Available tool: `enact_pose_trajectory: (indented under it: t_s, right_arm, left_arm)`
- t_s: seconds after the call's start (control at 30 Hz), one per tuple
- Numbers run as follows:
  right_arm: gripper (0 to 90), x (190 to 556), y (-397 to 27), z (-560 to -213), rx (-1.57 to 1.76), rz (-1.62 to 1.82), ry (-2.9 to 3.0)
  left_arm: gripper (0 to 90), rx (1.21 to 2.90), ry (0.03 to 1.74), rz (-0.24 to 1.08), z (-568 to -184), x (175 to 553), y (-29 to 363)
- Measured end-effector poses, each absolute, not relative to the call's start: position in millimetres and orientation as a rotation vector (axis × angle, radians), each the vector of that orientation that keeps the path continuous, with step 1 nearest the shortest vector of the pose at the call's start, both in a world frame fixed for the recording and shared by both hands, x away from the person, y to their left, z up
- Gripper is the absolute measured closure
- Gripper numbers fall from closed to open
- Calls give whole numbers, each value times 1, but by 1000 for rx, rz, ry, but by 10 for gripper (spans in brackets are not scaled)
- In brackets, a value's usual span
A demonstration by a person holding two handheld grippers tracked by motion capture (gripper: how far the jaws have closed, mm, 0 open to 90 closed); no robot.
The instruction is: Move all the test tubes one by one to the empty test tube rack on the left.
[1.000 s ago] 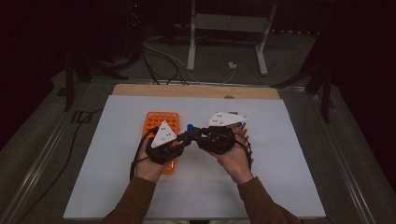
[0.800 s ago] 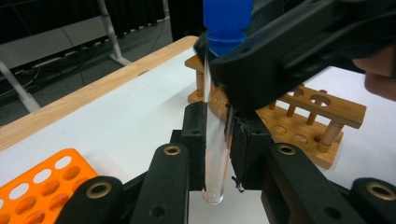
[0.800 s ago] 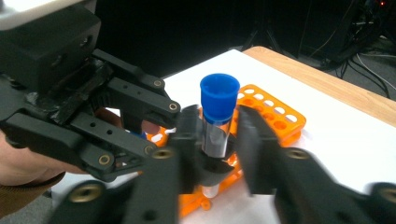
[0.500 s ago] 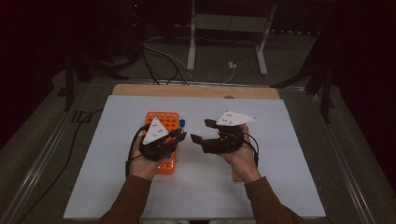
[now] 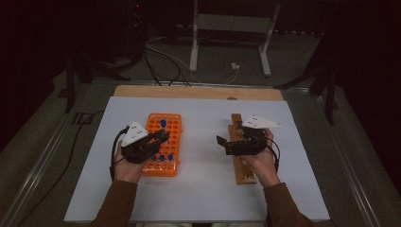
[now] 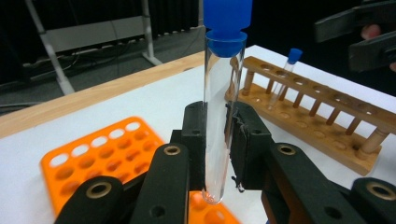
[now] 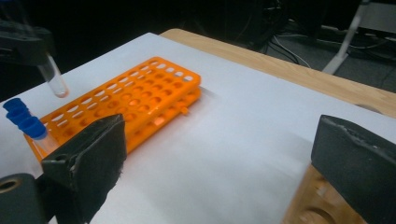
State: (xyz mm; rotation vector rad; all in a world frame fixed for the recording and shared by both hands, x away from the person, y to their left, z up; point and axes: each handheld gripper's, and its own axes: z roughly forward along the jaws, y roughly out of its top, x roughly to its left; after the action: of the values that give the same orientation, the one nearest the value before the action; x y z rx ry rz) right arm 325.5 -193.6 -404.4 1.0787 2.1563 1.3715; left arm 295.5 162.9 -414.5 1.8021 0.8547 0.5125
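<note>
My left gripper [image 5: 161,136] is shut on a clear test tube with a blue cap [image 5: 163,124] and holds it upright above the orange rack [image 5: 173,124]. In the left gripper view the tube [image 6: 218,116] stands pinched between the two pads of that gripper [image 6: 217,140], over the orange rack [image 6: 88,154]. My right gripper [image 5: 222,143] hovers open over the wooden rack [image 5: 246,172], nothing between its jaws. The right gripper view has its own gripper [image 7: 224,154] spread wide, with the orange rack [image 7: 140,98] and the held tube [image 7: 53,77] farther off. One blue-capped tube [image 6: 286,74] stands in the wooden rack [image 6: 327,109].
Several blue-capped tubes [image 5: 161,158] sit in the near end of the orange rack. The white table top [image 5: 203,194] ends in a wooden strip [image 5: 189,91] at the back. A metal stand [image 5: 227,23] and cables [image 5: 161,59] lie on the floor beyond.
The two grippers were close together at the middle of the table. They have parted: the left went left over the orange rack with the tube, the right went right over the wooden rack.
</note>
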Motion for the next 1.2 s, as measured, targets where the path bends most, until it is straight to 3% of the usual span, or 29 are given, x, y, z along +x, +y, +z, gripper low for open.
enact_pose_trajectory:
  t_s: [0.57,1.2]
  right_arm:
    - [39,318,-220,-409,1126,1401,2101]
    - [39,312,-236,-415,1162,1410,2070]
  left_arm:
    - [779,1791,934,490,-446,277,203]
    - [778,1795,927,491,-458,263,209]
